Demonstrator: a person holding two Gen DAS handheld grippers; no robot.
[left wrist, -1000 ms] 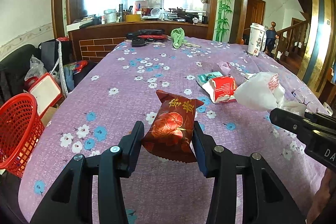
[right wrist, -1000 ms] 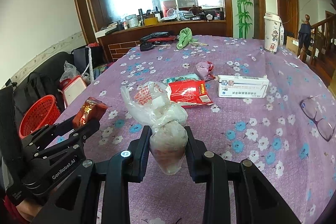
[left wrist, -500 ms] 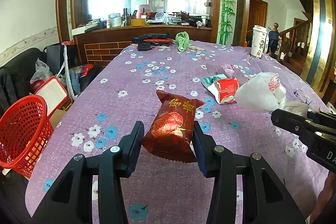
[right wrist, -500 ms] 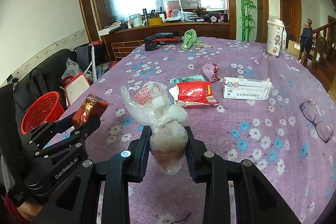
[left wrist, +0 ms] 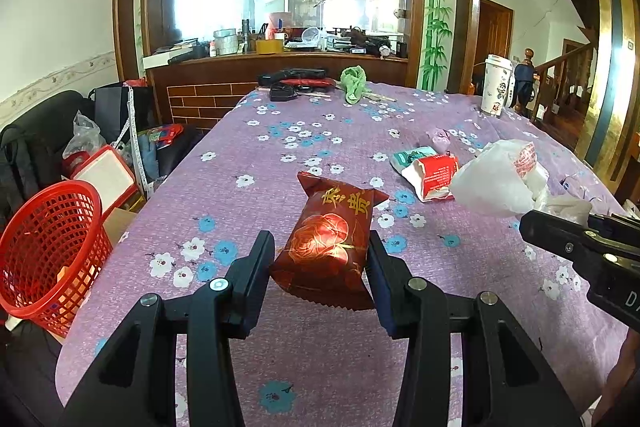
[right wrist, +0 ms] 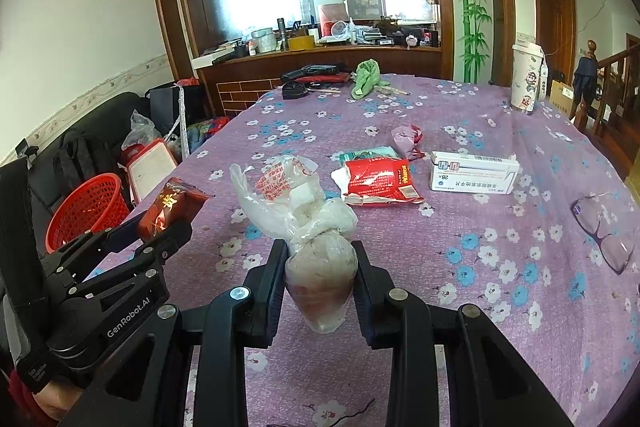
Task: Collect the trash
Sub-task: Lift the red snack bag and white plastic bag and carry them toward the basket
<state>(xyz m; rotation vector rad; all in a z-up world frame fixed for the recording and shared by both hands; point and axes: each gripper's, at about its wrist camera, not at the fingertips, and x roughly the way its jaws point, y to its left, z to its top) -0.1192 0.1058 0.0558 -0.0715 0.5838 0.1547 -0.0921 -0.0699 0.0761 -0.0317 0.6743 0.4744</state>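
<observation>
My left gripper (left wrist: 320, 251) is shut on a dark red snack packet (left wrist: 330, 239) with gold characters and holds it above the purple flowered tablecloth (left wrist: 256, 211). The packet also shows in the right wrist view (right wrist: 172, 205). My right gripper (right wrist: 320, 259) is shut on a knotted white plastic bag of trash (right wrist: 320, 267), lifted off the table; the bag also shows in the left wrist view (left wrist: 500, 179). A red mesh trash basket (left wrist: 48, 247) stands on the floor left of the table, also in the right wrist view (right wrist: 86, 209).
On the table lie a torn red-and-white wrapper (right wrist: 378, 181), a green packet (right wrist: 366, 153), a pink crumpled wrapper (right wrist: 406, 137), a white medicine box (right wrist: 474, 173), glasses (right wrist: 606, 233), a paper cup (right wrist: 528, 83) and a green cloth (right wrist: 366, 77). Bags and a sofa (left wrist: 36, 139) crowd the left floor.
Both grippers have risen and drawn back a little with their loads; the table looks lower and the red basket shows more fully at the left. Grips are unchanged.
</observation>
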